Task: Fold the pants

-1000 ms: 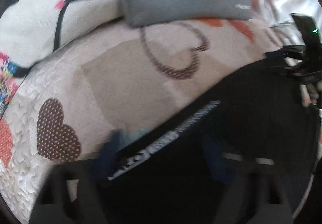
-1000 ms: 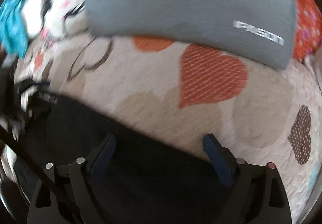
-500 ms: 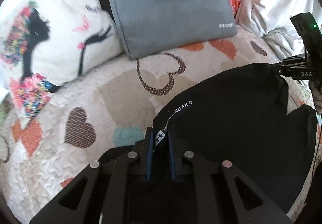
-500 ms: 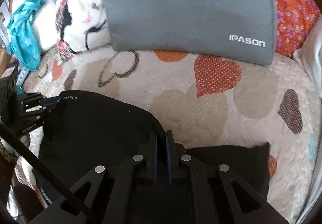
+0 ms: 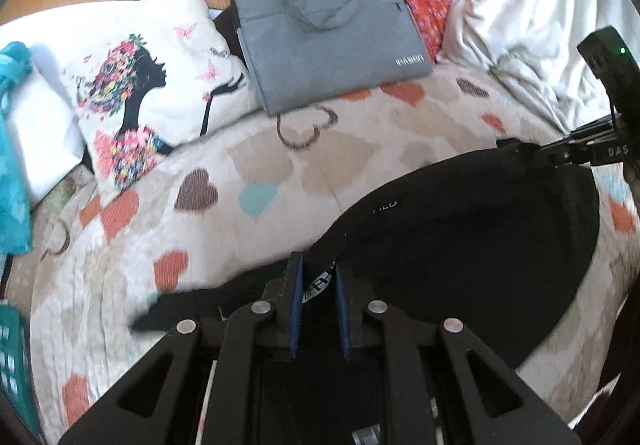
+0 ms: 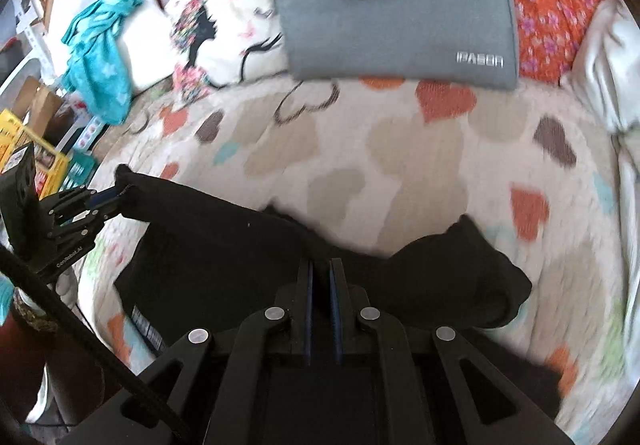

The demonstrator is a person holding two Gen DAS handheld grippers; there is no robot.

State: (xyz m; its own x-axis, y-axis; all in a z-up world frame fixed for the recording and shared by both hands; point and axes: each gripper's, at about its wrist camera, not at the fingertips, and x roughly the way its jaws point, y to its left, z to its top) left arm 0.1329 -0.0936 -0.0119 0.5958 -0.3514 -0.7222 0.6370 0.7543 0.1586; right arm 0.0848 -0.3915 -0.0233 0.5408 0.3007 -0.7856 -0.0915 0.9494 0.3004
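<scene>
1. Left gripper (image 5: 318, 277), bottom centre of the left wrist view: jaws pressed nearly together, pinching the waistband of the black pants (image 5: 472, 245); a printed strip of the band shows between the blue pads.
2. Right gripper (image 6: 320, 277), bottom centre of the right wrist view: jaws close together, pinching the pants' edge (image 6: 224, 245).
3. Change: a second ago both sets of jaws were spread wide, low over the fabric and blurred. Half a second ago they had closed on it. Now both stay clamped and are raised higher; the bedspread (image 5: 312, 165) looks further off, and more of the room shows in the upper frame.
4. Pants now hang stretched between the two grippers, lower centre to lower right in the left view. One dark end drags on the bedspread at lower left (image 5: 168, 313).
5. In the right view a bunched leg (image 6: 472, 277) lies on the bedspread at centre right.
6. Judgement: grasp done, lift under way. Likely next is shaking the pants flat or laying them out for the first fold.
7. Grey laptop bag (image 5: 332, 37) and printed pillow (image 5: 148, 85) sit in the upper frame, well apart from the pants.
</scene>
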